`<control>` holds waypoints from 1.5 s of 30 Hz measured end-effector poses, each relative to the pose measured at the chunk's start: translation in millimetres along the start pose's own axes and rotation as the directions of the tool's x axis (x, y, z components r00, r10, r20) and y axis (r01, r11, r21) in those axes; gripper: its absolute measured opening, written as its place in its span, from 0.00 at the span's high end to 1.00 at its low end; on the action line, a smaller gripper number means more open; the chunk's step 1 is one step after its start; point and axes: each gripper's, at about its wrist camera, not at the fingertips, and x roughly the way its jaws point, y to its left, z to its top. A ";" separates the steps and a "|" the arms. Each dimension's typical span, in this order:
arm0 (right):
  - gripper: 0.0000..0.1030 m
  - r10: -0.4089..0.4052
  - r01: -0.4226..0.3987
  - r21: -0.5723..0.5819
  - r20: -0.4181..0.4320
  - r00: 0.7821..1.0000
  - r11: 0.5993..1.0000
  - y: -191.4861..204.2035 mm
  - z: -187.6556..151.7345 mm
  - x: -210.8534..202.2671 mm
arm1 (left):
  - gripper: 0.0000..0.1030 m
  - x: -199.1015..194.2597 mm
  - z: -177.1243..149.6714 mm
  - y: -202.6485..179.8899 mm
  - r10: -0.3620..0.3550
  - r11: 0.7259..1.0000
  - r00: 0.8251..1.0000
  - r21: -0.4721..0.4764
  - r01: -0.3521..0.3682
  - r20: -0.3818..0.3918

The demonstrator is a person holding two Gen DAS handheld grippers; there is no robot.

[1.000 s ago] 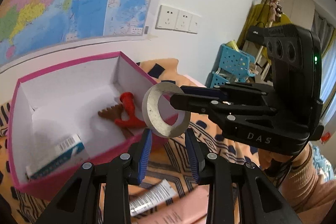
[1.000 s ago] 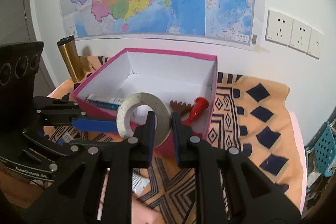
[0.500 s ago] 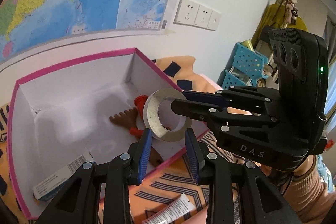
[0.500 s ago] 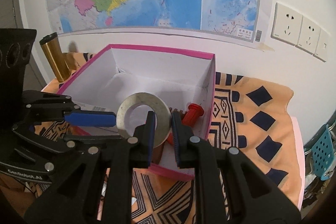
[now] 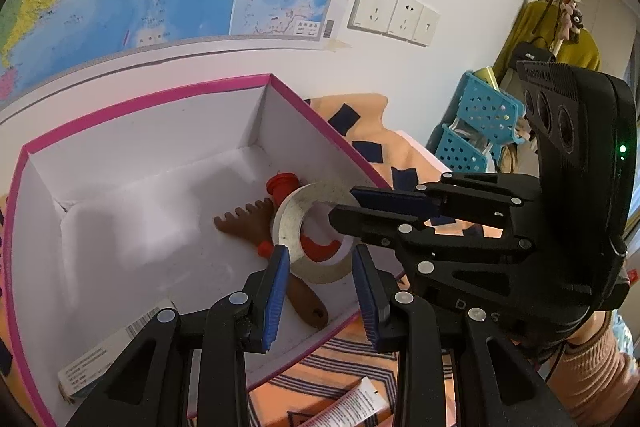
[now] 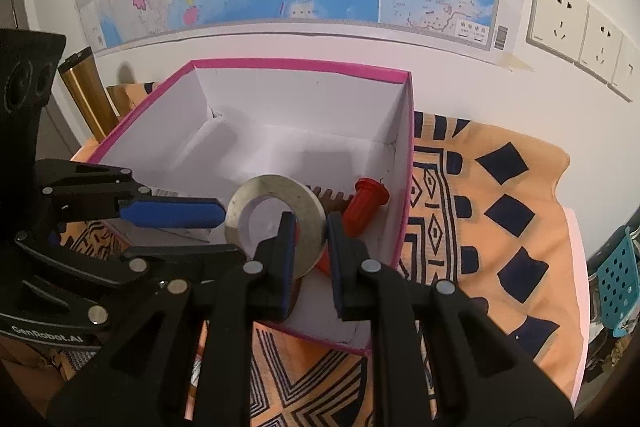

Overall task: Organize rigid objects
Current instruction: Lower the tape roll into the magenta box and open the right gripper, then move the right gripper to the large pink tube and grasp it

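Observation:
My right gripper (image 6: 311,227) is shut on a grey-white tape ring (image 6: 276,223), pinching its rim, and holds it over the near right corner of the pink-rimmed white box (image 6: 404,163). The ring (image 5: 288,223) shows in the left wrist view just ahead of my left gripper (image 5: 320,267), which is open and empty beside it. In the box (image 5: 132,103) lie a red handle-shaped toy (image 5: 282,187), a brown rake-like toy (image 5: 244,223) and a small carton (image 5: 116,343).
The box sits on an orange patterned cloth (image 6: 492,227) against a wall with a map. A gold cylinder (image 6: 86,91) stands left of the box. A white tube (image 5: 352,407) lies on the cloth near my left gripper. Blue baskets (image 5: 476,131) stand at right.
Both grippers moved forward and down toward the box. The ring, still held by the right gripper, now hangs over the box's inside above the toys.

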 end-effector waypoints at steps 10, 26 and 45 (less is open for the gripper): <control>0.70 -0.011 0.009 0.034 0.072 0.997 0.999 -4.9 -4.1 -20.3 | 0.56 -18.3 -9.1 2.7 0.113 0.994 0.992 0.000 -0.113 0.058; 0.58 0.190 -0.198 0.077 0.092 0.977 0.977 21.5 -75.1 -62.4 | 0.46 -83.3 -93.6 -8.5 0.124 0.990 0.982 0.051 -0.132 0.140; 0.58 0.274 -0.252 0.228 -0.071 0.959 0.940 25.5 -141.0 -11.8 | 0.47 -39.0 -143.7 -2.8 0.099 0.995 0.994 0.011 -0.098 -0.049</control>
